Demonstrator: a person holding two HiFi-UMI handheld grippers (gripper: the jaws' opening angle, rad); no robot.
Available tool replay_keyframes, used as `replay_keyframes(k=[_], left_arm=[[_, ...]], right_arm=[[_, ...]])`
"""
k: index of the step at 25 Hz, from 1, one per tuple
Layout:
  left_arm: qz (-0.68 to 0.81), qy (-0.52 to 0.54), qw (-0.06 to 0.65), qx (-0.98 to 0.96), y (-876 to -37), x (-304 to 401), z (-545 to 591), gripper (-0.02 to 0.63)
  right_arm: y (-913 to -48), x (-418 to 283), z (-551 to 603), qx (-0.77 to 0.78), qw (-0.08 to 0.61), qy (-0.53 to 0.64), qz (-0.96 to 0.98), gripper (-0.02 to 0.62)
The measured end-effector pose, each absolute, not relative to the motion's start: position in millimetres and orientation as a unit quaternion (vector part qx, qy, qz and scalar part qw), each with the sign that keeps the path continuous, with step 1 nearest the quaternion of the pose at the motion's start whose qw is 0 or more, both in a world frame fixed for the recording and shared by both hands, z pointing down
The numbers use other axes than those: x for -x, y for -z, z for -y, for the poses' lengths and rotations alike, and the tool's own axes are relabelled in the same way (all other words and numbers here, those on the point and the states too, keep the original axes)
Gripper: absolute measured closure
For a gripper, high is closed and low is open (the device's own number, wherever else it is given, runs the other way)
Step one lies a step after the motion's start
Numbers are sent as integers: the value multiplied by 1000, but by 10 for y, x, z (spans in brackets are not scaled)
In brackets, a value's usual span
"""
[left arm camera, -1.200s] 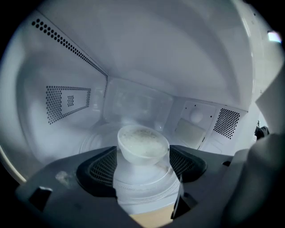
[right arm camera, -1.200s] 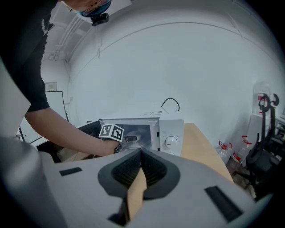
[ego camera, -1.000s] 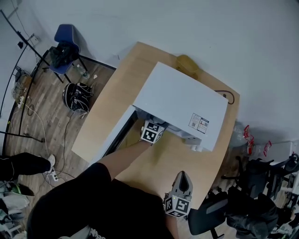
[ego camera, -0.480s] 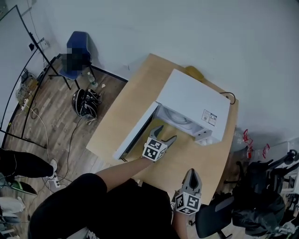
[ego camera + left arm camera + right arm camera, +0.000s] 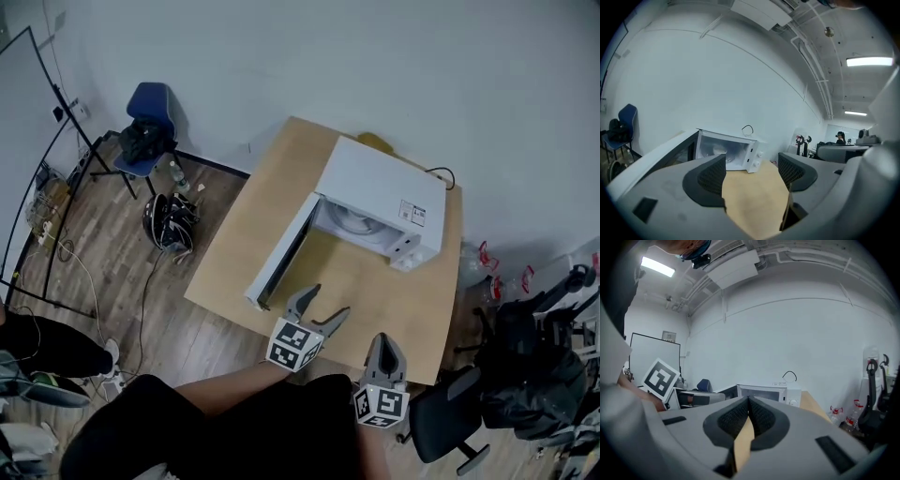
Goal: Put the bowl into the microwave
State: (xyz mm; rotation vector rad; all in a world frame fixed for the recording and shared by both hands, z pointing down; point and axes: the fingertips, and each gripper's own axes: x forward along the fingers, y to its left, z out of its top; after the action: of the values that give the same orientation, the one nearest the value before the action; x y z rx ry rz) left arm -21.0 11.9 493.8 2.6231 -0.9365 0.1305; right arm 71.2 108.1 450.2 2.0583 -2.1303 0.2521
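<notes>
A white microwave (image 5: 380,187) stands at the far side of the wooden table (image 5: 251,234), its door (image 5: 283,253) swung open to the left. Inside the cavity lies a pale round bowl (image 5: 353,218), also seen dimly as the bowl (image 5: 717,149) through the opening in the left gripper view. My left gripper (image 5: 325,302) hovers over the table's near edge, open and holding nothing, aimed at the microwave (image 5: 729,153). To its right, my right gripper (image 5: 384,341) is shut with nothing in it, by the near right corner; its view shows the microwave (image 5: 765,393) ahead.
A yellow object (image 5: 373,142) and a black cable (image 5: 441,174) lie behind the microwave. On the floor at left are a blue chair (image 5: 147,112) and a black helmet (image 5: 172,220). A black office chair (image 5: 448,422) stands at the table's near right corner.
My left gripper has drawn back out of the microwave's opening to the table's near edge, jaws open. The head view has pulled back. The right gripper stays shut.
</notes>
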Motion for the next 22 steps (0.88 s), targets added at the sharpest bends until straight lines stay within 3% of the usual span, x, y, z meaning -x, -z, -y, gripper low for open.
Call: replay_keyframes(k=[5,6,7,8,22], left_arm=[[317,-15,167,-934,-4579,313,-725,275],[315,-5,167,-934,-4513,324,-871,348],[315,4,163,-935,-4448,334,-1021,485],[317,11,156,-935,-4391,340,-1171,559],[425,-1,107,-899,-4239,400,-3074,592]], right_arm=[[-4307,-555,-1335,-663,77,-61,742,535],[-4267,-543,-1421,-659,73,-58,746,535],[-4219,-536,-1514,-657,69,-54,749,535],[-4165,-535,-1614,-655,64,-48,751,535],[-4079,-611,-3336,-630,22,-86,772,535]])
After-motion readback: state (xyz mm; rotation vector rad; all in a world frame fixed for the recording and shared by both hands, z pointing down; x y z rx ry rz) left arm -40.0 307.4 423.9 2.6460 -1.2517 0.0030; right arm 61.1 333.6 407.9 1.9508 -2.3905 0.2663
